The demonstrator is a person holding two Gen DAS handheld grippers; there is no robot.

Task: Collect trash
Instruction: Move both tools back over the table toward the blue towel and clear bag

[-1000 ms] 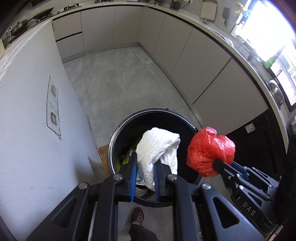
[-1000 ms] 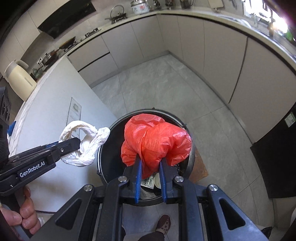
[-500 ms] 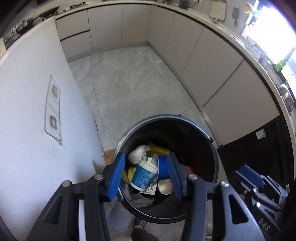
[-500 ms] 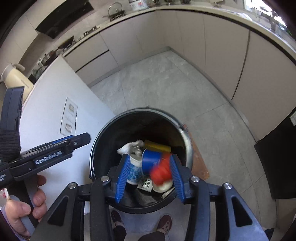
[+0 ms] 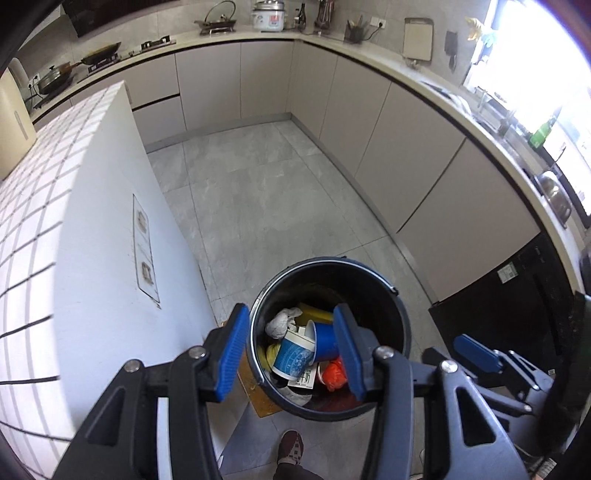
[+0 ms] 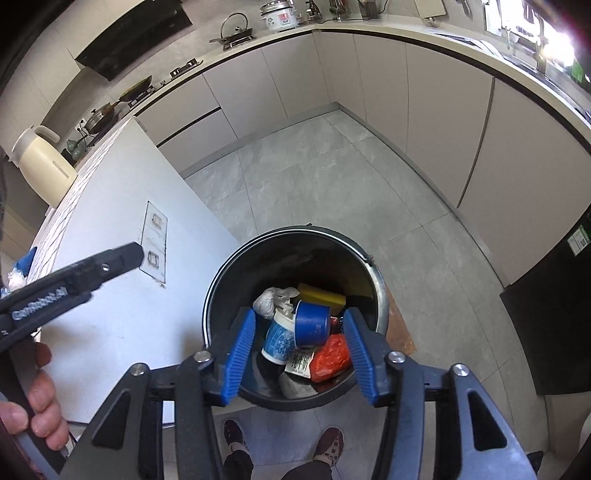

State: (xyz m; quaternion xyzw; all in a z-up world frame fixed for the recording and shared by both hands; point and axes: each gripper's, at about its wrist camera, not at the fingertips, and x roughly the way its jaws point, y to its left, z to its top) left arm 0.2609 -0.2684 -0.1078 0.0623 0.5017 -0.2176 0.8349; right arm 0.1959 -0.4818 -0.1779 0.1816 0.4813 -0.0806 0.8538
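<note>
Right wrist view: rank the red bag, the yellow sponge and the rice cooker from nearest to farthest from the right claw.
1. Red bag, in the bin, by the right claw's right finger.
2. Yellow sponge, at the bin's far side.
3. Rice cooker, on the far counter.

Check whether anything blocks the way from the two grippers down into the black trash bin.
Nothing visible does. The black trash bin has no lid and its mouth is open below both. The left gripper is open and empty. The right gripper is opening, also empty. The red bag and white bag already lie inside.
</note>
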